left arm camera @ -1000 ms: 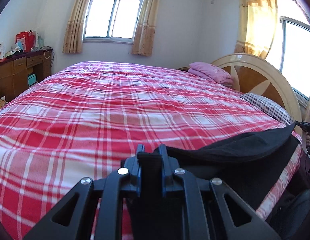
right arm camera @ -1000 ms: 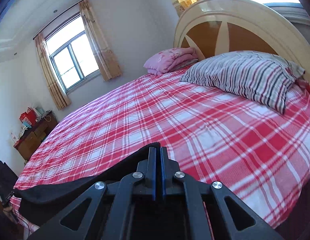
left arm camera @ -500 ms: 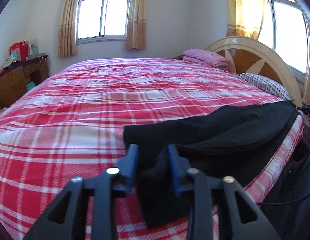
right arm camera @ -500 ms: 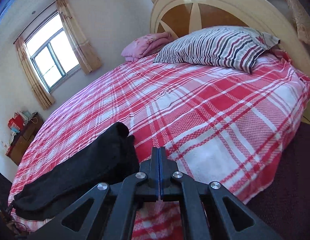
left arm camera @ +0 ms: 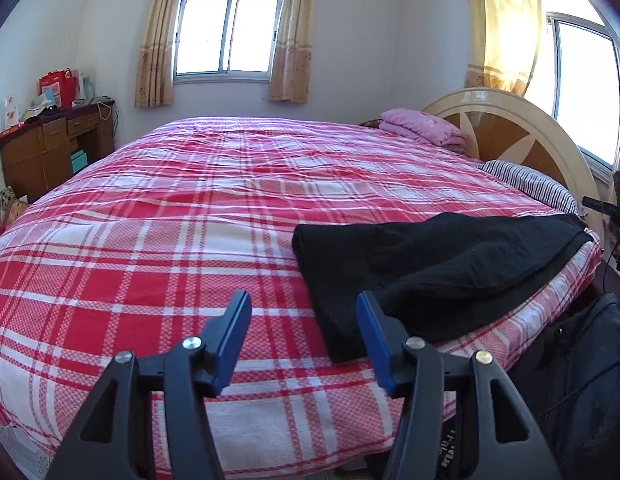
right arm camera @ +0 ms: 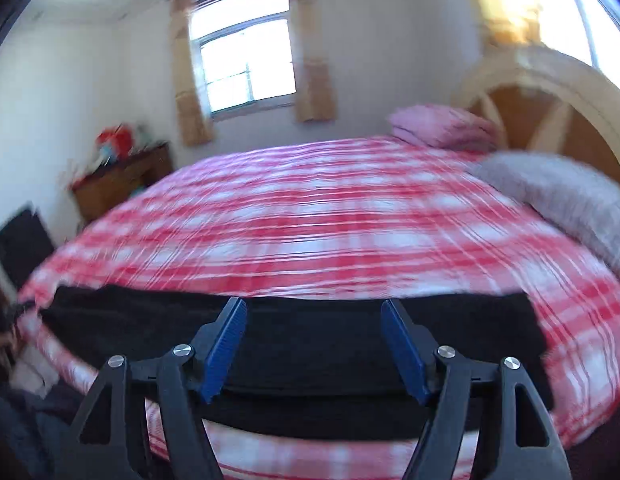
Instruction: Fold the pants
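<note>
pants (left arm camera: 437, 264): black, lying flat along near edge of bed (left arm camera: 190, 216), toward its right side in left wrist view; one end points left, other reaches right edge near headboard (left arm camera: 521, 128)
pants, right view (right arm camera: 294, 344): dark band across near edge of bed, directly under the fingers; frame blurred, folds not readable
left gripper (left arm camera: 304, 332): fingers spread wide, holding nothing; right finger (left arm camera: 375, 340) overlaps the near-left corner of pants in the view, contact cannot be told; left finger over bare plaid sheet
right gripper (right arm camera: 313, 340): fingers released, wide apart, nothing between them; hovers over middle of pants
bed: red-white plaid sheet, mostly bare
pillow (left arm camera: 525, 180): striped, far right by headboard
pink bundle (left arm camera: 425, 130): folded, far right corner of bed, against headboard
dresser (left arm camera: 50, 144): wooden, far left by wall, red bags and clutter on top
window (left arm camera: 230, 34): far wall, tan curtains either side
bag (left arm camera: 581, 376): dark, near right, off the bed
</note>
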{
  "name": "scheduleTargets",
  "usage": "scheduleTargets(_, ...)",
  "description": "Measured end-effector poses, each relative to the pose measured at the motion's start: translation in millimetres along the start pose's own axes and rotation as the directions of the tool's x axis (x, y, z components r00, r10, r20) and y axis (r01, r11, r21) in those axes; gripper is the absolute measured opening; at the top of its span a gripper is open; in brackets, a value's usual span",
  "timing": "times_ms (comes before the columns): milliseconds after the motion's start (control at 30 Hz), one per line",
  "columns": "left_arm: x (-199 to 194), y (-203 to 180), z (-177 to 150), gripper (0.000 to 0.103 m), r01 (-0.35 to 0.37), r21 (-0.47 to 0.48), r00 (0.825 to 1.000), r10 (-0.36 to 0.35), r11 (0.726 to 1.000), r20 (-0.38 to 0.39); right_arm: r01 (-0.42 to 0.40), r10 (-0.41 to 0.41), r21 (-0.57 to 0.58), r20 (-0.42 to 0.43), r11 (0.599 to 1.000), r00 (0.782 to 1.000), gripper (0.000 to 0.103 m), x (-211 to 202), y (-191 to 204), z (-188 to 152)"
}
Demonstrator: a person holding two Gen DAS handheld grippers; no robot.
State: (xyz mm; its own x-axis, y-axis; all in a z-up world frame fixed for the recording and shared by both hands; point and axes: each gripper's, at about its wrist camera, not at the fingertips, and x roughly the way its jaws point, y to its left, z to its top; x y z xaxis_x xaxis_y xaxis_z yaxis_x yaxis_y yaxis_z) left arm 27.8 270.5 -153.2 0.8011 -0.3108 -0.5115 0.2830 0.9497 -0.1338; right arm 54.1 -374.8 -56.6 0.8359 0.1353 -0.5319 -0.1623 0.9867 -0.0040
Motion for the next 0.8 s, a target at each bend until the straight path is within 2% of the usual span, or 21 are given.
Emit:
scheduleTargets(67, 4, -4, 1, 0.057, 0.024, -0.008, 1.0, -0.024, 1.0, -0.002, -0.005, -0.001, -0.18, -0.033, 0.984, 0.999, 0.071, 16, 54, 3)
scheduleTargets(133, 10, -13, 1, 0.057, 0.044, -0.004, 0.999, -0.044, 0.999, -0.003, -0.058, 0.039, -0.288, -0.07, 0.956, 0.997, 0.071, 29, 93, 0)
scheduleTargets(267, 22, -33, 2, 0.057, 0.063, 0.03, 0.998, -0.062, 0.998, -0.016, -0.209, 0.135, -0.449, -0.193, 0.869, 0.972, 0.06, 59, 171, -20)
scheduleTargets(333, 29, -41, 1, 0.057, 0.061, 0.043, 0.997, -0.059, 0.997, -0.039, -0.262, 0.15, -0.524, -0.247, 0.811, 0.957, 0.057, 72, 204, -38)
scheduleTargets(433, 36, -46, -1, 0.057, 0.054, 0.05, 0.997, -0.051, 0.997, -0.058, -0.299, 0.146, -0.586, -0.294, 0.753, 0.945, 0.052, 89, 232, -59)
scheduleTargets(500, 38, -46, -2, 0.057, 0.053, 0.043, 0.997, -0.051, 0.998, -0.064, -0.299, 0.134, -0.592, -0.307, 0.749, 0.942, 0.046, 99, 239, -64)
scheduleTargets(600, 40, -42, -4, 0.057, 0.047, 0.016, 0.997, -0.046, 0.999, -0.067, -0.319, 0.157, -0.53, -0.328, 0.786, 0.932, 0.034, 109, 232, -59)
scheduleTargets(633, 40, -42, -4, 0.057, 0.048, 0.011, 0.997, -0.047, 0.999, -0.066, -0.332, 0.172, -0.5, -0.339, 0.8, 0.925, 0.028, 112, 228, -56)
scheduleTargets(700, 40, -41, -4, 0.057, 0.048, 0.003, 0.997, -0.048, 0.999, -0.066, -0.347, 0.194, -0.456, -0.349, 0.819, 0.917, 0.006, 112, 222, -53)
scheduleTargets(800, 42, -43, -4, 0.058, 0.041, 0.009, 0.997, -0.041, 0.999, -0.069, -0.361, 0.219, -0.436, -0.343, 0.824, 0.913, 0.003, 96, 220, -50)
